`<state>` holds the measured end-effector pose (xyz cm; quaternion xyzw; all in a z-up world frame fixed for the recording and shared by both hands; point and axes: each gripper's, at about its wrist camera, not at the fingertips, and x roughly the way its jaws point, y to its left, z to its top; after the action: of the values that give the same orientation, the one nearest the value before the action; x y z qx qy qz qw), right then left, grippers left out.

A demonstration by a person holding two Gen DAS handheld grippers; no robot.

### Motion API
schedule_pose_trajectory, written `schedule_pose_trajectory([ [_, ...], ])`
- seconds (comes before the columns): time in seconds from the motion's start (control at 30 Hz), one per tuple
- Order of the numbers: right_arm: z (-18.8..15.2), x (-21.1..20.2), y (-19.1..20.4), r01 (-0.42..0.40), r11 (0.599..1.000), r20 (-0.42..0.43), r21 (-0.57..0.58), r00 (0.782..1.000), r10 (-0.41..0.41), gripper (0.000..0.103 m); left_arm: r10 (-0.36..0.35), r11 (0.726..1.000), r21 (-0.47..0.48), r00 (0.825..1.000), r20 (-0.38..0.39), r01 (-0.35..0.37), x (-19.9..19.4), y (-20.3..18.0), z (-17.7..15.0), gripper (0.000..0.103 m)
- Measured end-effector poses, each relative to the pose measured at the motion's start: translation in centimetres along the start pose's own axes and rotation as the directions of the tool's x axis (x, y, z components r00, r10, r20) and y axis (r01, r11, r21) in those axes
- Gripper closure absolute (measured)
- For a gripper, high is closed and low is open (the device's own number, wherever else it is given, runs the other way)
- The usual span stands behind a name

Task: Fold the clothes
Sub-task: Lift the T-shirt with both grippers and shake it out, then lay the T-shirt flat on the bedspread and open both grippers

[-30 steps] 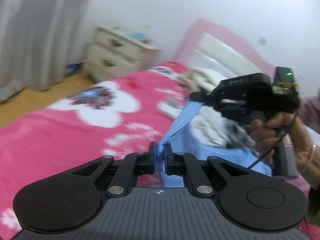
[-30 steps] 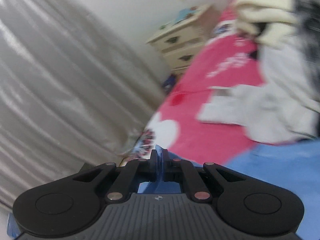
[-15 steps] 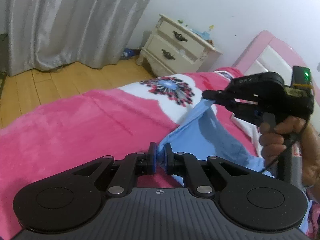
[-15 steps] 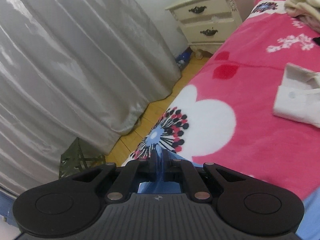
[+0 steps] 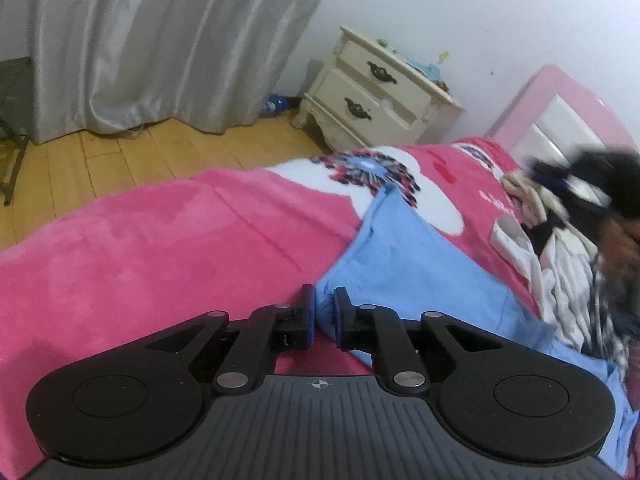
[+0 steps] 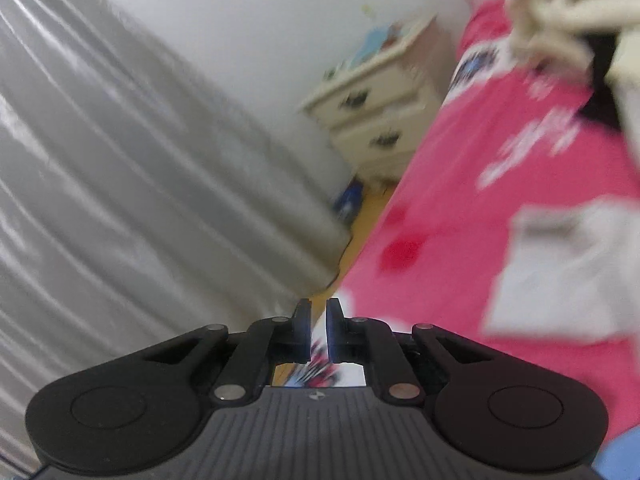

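Observation:
A light blue garment [image 5: 404,256] lies spread on the pink floral bedspread [image 5: 160,248], one corner reaching the white flower print. My left gripper [image 5: 323,312] has its jaws slightly parted around the garment's near corner, and blue cloth still sits between the pads. My right gripper [image 6: 318,328] is open and empty, lifted above the bed edge; only a sliver of blue [image 6: 624,460] shows at the bottom right of its view. The right gripper shows as a dark blur [image 5: 592,184] at the right in the left wrist view.
A cream nightstand [image 5: 376,96] stands by the wall beside the pink headboard [image 5: 560,120]. Grey curtains [image 5: 140,40] hang over the wooden floor [image 5: 120,160]. A pile of unfolded clothes [image 5: 568,248] and a folded white garment [image 6: 560,272] lie on the bed.
My right gripper let go of the blue garment's corner, opened and swung away to the right. The garment dropped flat onto the bed. My left gripper's jaws loosened slightly.

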<state>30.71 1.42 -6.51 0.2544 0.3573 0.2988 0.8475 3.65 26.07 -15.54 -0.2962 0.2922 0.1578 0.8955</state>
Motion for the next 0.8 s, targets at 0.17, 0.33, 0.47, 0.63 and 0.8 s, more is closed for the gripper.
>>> schedule_pose_trajectory([
  [0.17,3.8,-9.8,-3.7,0.033,0.999,0.069,0.007,0.997,-0.034,0.094,0.07,0.997,-0.036,0.998,0.0,-0.07,-1.2,1.0,0.7,0.092],
  [0.33,4.9,-21.5,-5.3,-0.021,1.0,0.183,0.018,0.983,0.017,0.093,-0.047,0.999,0.016,0.98,-0.194,0.051,-4.0,-0.3,0.4,0.085],
  [0.47,3.8,-30.7,-3.7,-0.068,0.997,0.172,-0.044,0.982,0.075,0.093,-0.167,0.973,0.074,0.888,-0.428,0.218,-7.2,-1.5,-1.5,0.078],
  [0.63,-2.8,-40.6,-3.8,-0.129,0.992,0.114,0.006,0.985,0.128,0.089,-0.088,0.94,0.224,0.816,-0.571,0.259,-10.8,-1.7,-5.8,0.078],
  [0.8,-13.6,-47.7,-5.6,-0.073,0.995,0.095,0.061,0.993,0.067,0.089,0.012,0.919,0.333,0.832,-0.555,0.209,-12.3,-0.8,-8.9,0.085],
])
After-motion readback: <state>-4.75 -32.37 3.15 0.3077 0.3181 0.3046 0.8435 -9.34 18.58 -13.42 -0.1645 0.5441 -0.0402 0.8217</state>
